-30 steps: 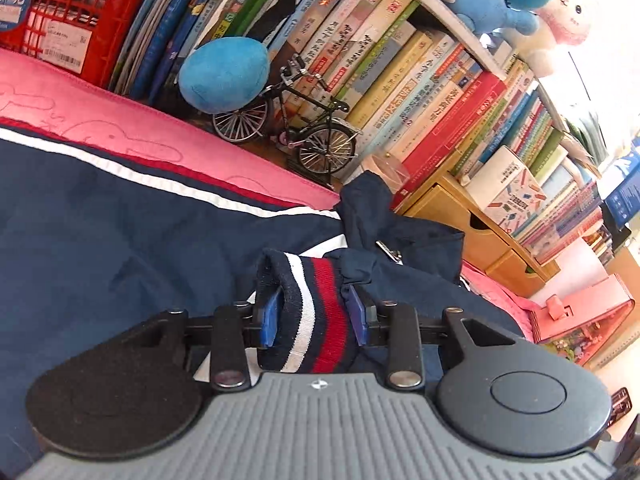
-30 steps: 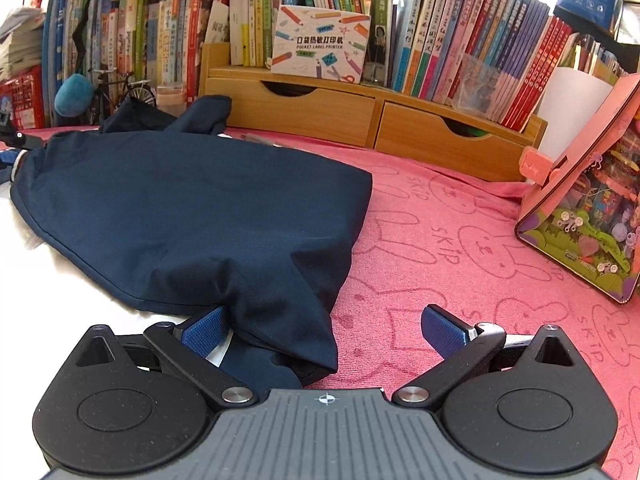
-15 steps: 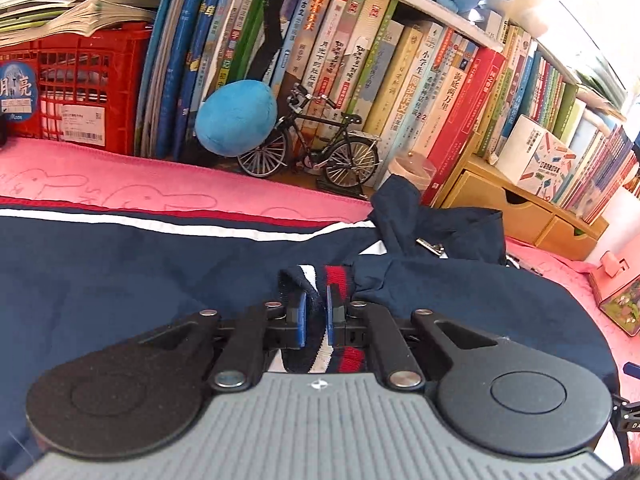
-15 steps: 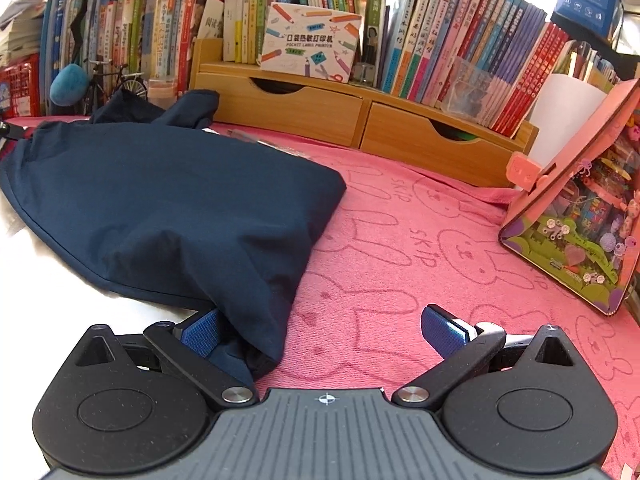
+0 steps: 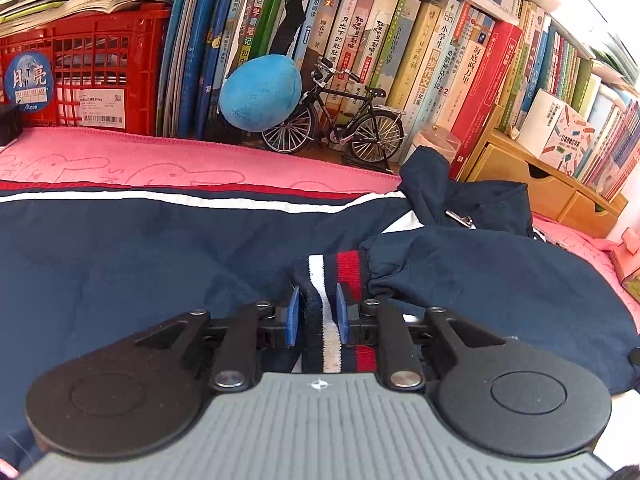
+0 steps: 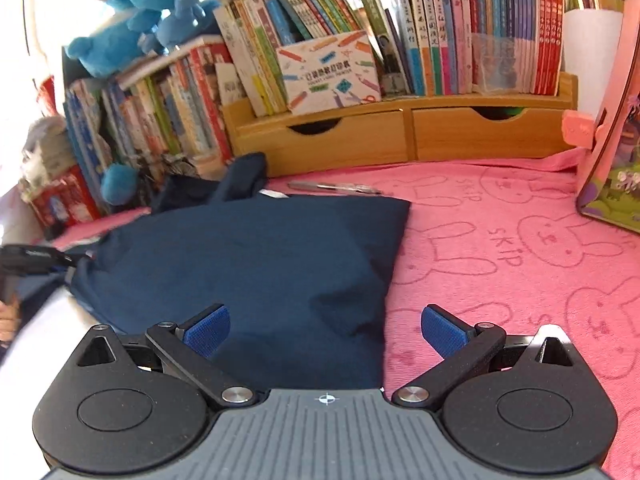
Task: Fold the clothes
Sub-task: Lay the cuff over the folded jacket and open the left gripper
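A navy jacket (image 5: pixel 120 256) with a white and a red stripe lies spread on the pink towel (image 5: pixel 120 160). One sleeve (image 5: pixel 500 280) is folded across it and ends in a navy, white and red ribbed cuff (image 5: pixel 344 268). My left gripper (image 5: pixel 317 312) has that cuff between its blue pads; its jaws are opening, and a small gap shows beside the left pad. In the right wrist view my right gripper (image 6: pixel 326 330) stands wide open just above the folded navy jacket (image 6: pixel 248 256), gripping nothing.
Rows of books, a red crate (image 5: pixel 92 68), a blue plush ball (image 5: pixel 260 92) and a model bicycle (image 5: pixel 336 124) line the back. A wooden drawer organiser (image 6: pixel 400 132), a pen (image 6: pixel 332 187) and a pink case (image 6: pixel 612 160) stand at the right.
The left pads closed tight on the cuff half a second ago and have now parted a little. Both wrists rolled. The navy cloth now lies between the right gripper's open fingers.
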A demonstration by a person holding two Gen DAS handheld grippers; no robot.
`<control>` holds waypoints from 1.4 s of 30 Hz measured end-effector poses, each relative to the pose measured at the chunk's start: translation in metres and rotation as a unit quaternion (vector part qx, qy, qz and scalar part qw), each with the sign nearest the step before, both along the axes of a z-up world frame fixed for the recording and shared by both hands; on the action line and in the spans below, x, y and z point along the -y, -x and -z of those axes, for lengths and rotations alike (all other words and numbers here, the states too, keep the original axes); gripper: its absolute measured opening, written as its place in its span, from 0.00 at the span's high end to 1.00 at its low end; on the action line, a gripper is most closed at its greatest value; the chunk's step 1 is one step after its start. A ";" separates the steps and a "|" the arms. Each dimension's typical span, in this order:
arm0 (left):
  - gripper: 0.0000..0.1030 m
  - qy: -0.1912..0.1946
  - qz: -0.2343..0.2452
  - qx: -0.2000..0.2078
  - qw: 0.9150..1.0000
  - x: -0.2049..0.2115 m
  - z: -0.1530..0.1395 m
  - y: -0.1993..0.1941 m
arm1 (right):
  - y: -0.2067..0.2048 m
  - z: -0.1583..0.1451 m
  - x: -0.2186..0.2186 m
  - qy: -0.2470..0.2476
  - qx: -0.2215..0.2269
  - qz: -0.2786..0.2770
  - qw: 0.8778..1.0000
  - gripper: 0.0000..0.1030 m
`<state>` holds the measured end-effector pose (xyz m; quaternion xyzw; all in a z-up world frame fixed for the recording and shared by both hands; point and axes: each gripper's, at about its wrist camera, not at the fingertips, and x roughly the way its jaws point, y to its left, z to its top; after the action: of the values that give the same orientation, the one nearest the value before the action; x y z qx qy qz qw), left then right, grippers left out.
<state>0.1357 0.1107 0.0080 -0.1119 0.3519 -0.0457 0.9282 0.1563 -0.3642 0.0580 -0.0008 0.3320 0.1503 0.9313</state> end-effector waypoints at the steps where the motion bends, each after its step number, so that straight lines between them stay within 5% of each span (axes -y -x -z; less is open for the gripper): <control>1: 0.78 -0.005 0.003 0.002 1.000 -0.002 0.000 0.002 | -0.005 0.007 -0.004 0.041 -0.003 0.008 0.999 0.00; 8: 0.78 -0.023 0.015 0.038 0.999 -0.002 0.007 0.015 | -0.022 -0.003 0.037 -0.044 -0.023 0.028 0.998 0.00; 12: 0.78 -0.019 0.015 0.039 0.999 -0.003 0.006 0.014 | -0.027 -0.028 0.025 -0.087 0.016 0.024 0.996 0.01; 16: 0.78 -0.006 0.015 0.040 0.999 -0.007 0.007 0.014 | -0.047 -0.034 -0.031 -0.091 0.015 -0.024 0.995 0.06; 23: 0.78 -0.002 0.015 0.040 0.999 -0.008 0.008 0.014 | -0.068 0.005 -0.150 0.001 -0.011 -0.098 0.995 0.06; 27: 0.76 0.000 0.017 0.041 0.999 -0.009 0.008 0.014 | -0.078 0.018 -0.132 0.055 0.000 -0.051 0.997 0.01; 30: 0.75 -0.010 0.021 0.041 0.999 -0.006 0.008 0.014 | -0.094 0.019 -0.094 0.088 0.005 0.049 0.995 0.00; 33: 0.73 -0.024 0.023 0.041 0.999 -0.001 0.007 0.014 | -0.105 0.013 -0.064 0.181 0.016 0.187 0.966 0.00; 35: 0.73 -0.029 0.024 0.042 0.998 0.000 0.007 0.014 | -0.098 0.004 -0.062 0.201 0.027 0.200 0.959 0.01; 39: 0.73 -0.025 0.024 0.041 0.999 -0.001 0.007 0.014 | -0.070 -0.017 -0.096 0.081 0.029 0.101 0.991 0.01; 42: 0.73 -0.028 0.024 0.041 0.998 -0.001 0.007 0.014 | -0.053 -0.020 -0.140 0.018 0.012 0.002 1.000 0.00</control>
<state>0.1218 0.1120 0.0012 -0.0755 0.3169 -0.0628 0.9434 0.2098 -0.2237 0.0776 -0.0190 0.3233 0.1419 0.9354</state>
